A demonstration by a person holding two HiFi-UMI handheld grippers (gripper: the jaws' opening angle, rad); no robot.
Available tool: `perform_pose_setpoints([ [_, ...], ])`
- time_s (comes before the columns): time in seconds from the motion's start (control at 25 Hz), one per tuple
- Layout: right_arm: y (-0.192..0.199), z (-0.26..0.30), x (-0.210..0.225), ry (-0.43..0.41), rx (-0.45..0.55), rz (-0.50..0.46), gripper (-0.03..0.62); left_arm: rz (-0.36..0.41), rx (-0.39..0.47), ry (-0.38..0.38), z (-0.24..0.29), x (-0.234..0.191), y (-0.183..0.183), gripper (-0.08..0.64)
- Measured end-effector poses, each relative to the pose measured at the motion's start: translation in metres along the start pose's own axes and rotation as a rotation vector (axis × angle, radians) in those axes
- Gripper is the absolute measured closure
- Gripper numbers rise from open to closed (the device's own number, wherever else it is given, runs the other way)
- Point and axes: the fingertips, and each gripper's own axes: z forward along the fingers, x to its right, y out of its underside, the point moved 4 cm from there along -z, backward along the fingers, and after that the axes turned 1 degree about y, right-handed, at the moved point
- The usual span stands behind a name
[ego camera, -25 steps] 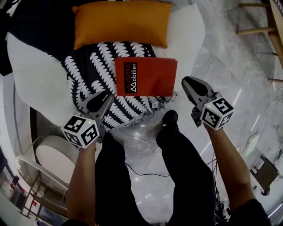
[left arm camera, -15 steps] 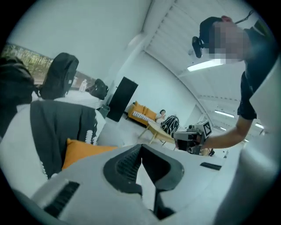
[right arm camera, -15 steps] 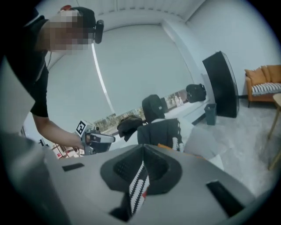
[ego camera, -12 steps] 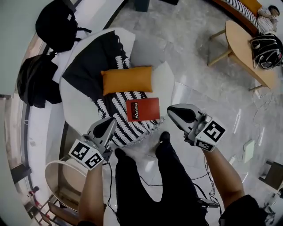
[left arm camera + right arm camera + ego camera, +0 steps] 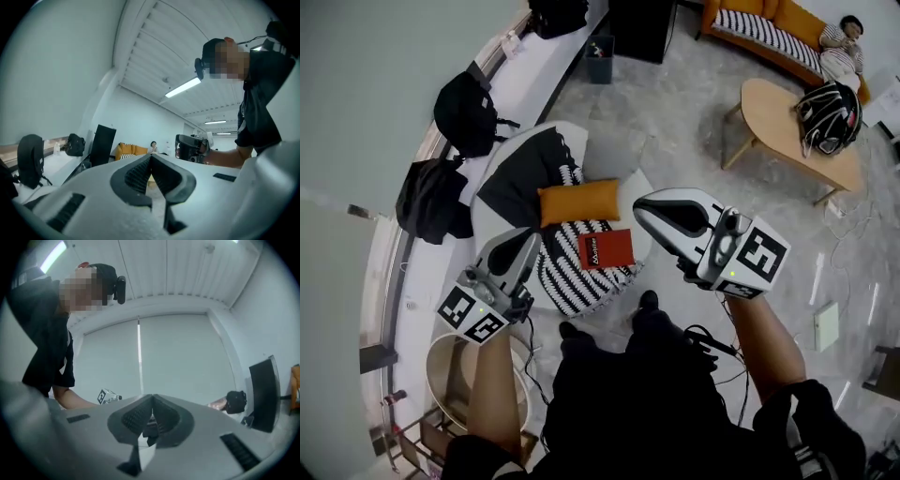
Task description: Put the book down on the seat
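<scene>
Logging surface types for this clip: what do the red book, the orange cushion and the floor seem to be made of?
Red book: paper or card cover, matte; it lies flat and carries printed white lettering.
Orange cushion: soft fabric, probably woven; plump, with rounded edges and no shine.
Floor: likely polished stone or marble-look tile; grey veining and pale light reflections.

A lounge: cushioned seat [image 5: 614, 155], sofa [image 5: 766, 30], coffee table [image 5: 783, 127].

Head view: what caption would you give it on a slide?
Red book lying on the patterned seat near an orange cushion; left gripper and right gripper both shut, empty, clear of it.
</scene>
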Motion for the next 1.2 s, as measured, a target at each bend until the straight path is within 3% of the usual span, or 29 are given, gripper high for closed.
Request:
perform_pose_setpoints([
  [0.16, -0.062, -0.028, -0.011, -0.044, 0.038, -0.107, 0.563, 0.04, 0.101, -0.014, 0.003, 0.048, -0.05, 0.537],
  [0.32, -0.087, -0.046, -0.02, -0.094, 0.07, -0.135, 0.563, 0.09, 0.155, -0.049, -0.006, 0.082, -0.073, 0.537],
  [0.6, -0.071, -0.064, -0.026, -0.126, 0.043, -0.062, 0.565, 0.067, 0.17, -0.102, -0.02, 0.103, -0.072, 0.537],
  [0.88, -0.055, -0.077, -0.057, -0.084, 0.027, -0.001, 0.565, 0.041, 0.175, -0.025, -0.031, 0.137, -0.059, 0.537],
  [1.2, -0.046, -0.095, -0.14, -0.012, 0.04, 0.016, 0.565, 0.084, 0.174, 0.076, -0.079, 0.201, -0.05, 0.537],
])
